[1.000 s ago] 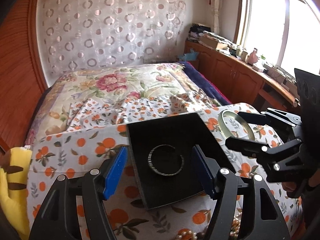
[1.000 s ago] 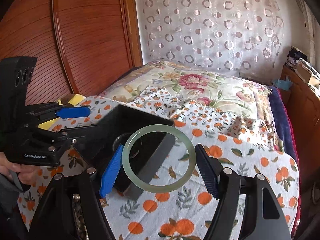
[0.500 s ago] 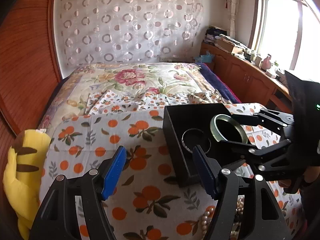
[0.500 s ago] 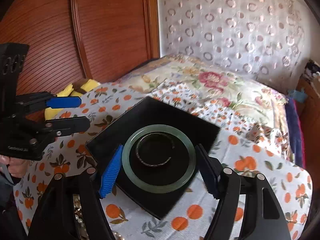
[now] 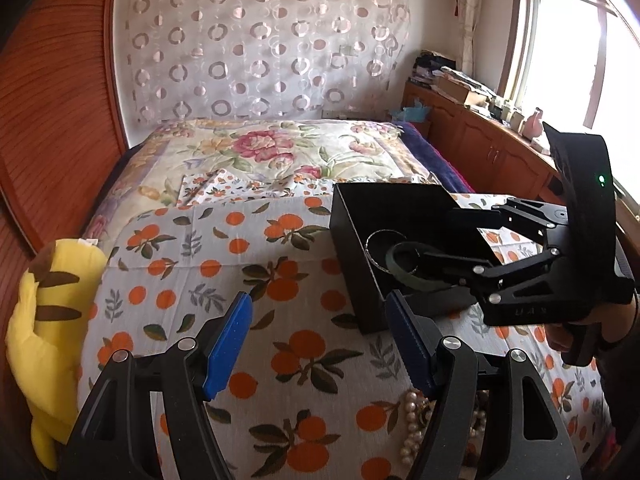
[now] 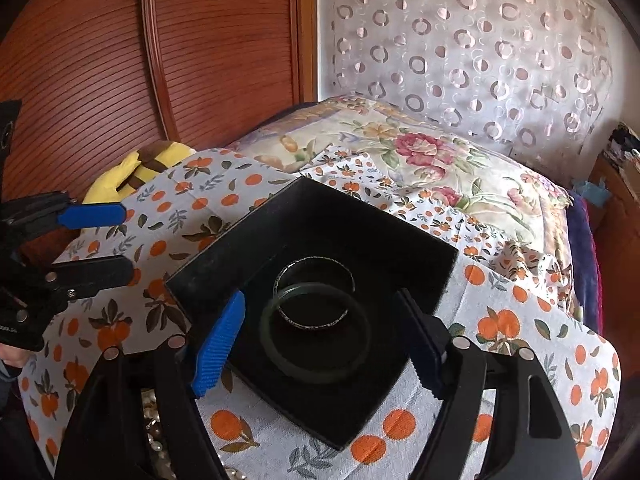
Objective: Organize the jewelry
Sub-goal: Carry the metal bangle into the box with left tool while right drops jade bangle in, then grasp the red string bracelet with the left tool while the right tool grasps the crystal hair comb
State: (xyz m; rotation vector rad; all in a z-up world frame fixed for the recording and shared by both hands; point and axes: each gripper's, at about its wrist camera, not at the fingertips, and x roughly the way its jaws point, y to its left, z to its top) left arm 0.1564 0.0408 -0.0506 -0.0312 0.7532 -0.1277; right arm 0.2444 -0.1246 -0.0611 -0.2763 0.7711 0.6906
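A black open box [image 6: 224, 264] stands on the orange-print cloth [image 6: 500, 320]. Inside lie a thin silver bangle [image 6: 316, 259] and a green jade bangle [image 6: 320, 376] that overlaps it. My right gripper [image 6: 320, 298] hangs over the box with its jaws opening. The green bangle sits between the blue pads [image 6: 216, 344] but touches neither. In the left wrist view the box [image 5: 352, 248], the green bangle [image 5: 394, 266] and the right gripper [image 5: 436, 236] are at the right. My left gripper [image 5: 318, 300] is open and empty over the cloth, left of the box.
A pearl necklace [image 5: 412, 420] lies on the cloth beneath the left gripper's right finger. A yellow plush toy [image 5: 40, 320] sits at the bed's left edge by the wooden wall. A flowered quilt [image 5: 260, 148] covers the far bed. A person's hand [image 5: 560, 336] holds the right gripper.
The right gripper carried the green bangle over the box, sank, and let it go; it now lies inside. The left gripper drew away to the left of the box.
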